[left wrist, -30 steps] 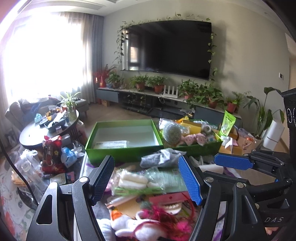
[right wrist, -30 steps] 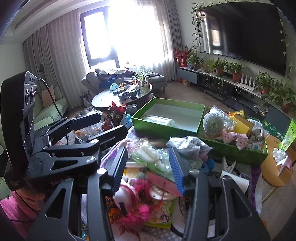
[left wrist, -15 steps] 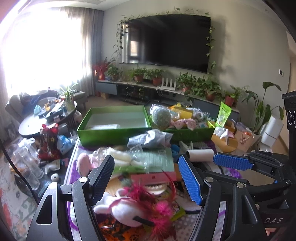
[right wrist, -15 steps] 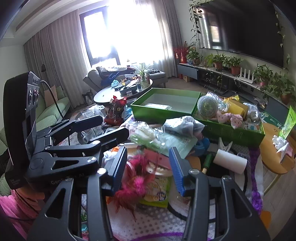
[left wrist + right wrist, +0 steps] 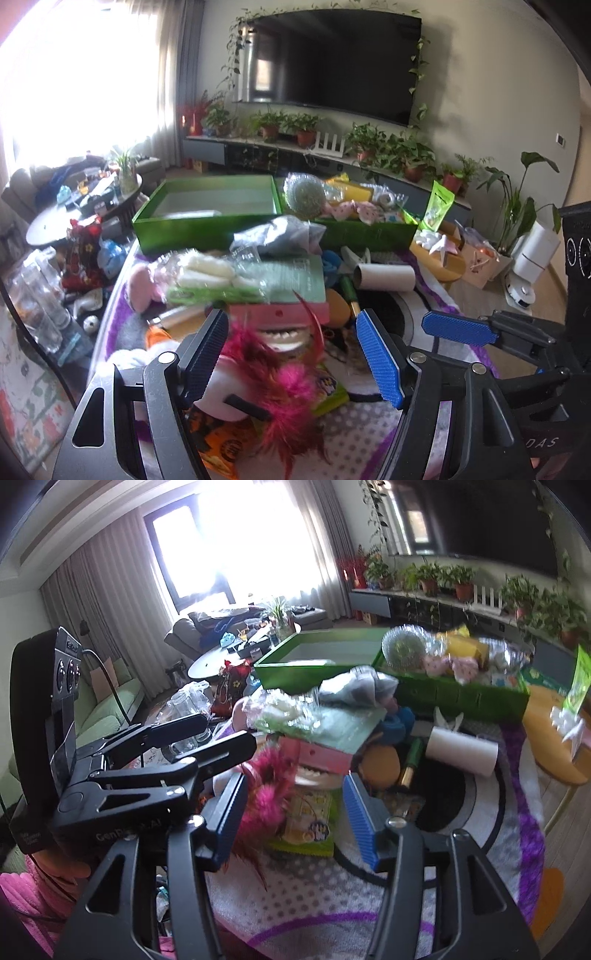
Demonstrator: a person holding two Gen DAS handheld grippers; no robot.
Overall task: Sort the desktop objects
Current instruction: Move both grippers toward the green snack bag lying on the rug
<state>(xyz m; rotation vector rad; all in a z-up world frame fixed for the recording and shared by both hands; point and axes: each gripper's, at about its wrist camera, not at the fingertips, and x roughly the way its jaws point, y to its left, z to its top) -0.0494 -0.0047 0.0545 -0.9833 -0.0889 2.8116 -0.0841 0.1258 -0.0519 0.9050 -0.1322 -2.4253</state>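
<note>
- Step in hand, as judged: approach to the heap of loose objects on the surface [image 5: 369,893], before any pick. Nothing is held by either tool.
- Left tool [image 5: 291,354]: jaws spread wide, empty; pink feather toy [image 5: 291,384] and a white plush [image 5: 218,398] lie below and between the fingers, and whether they touch cannot be told.
- Right tool [image 5: 295,819]: jaws partly spread and have just been opening; empty. The feather toy and a yellow-green snack packet [image 5: 306,827] sit in the gap, not pinched.
- Advice for the pick: settle on one item at the top of the heap. The feathers are soft and will likely slip, so aim at the toy's firmer body. Keep the two tools apart; they stand close side by side.
- Risk, as judged: the pile is stacked loosely (pink box [image 5: 280,314], pale green booklet [image 5: 291,277], clear bag of white pieces [image 5: 210,273]); a pull from beneath may topple it.
- Container 1, left green box [image 5: 173,225]: at the far side of the surface, nearly empty; one flat pale item inside, kind unclear.
- Container 2, right green box [image 5: 365,232]: touching the first, well filled: netted silvery ball [image 5: 304,195], yellow block, pink-and-white soft items, clear wrappers.
- Loose, near the boxes: grey crumpled cloth [image 5: 280,236], cardboard tube [image 5: 384,277].
</note>
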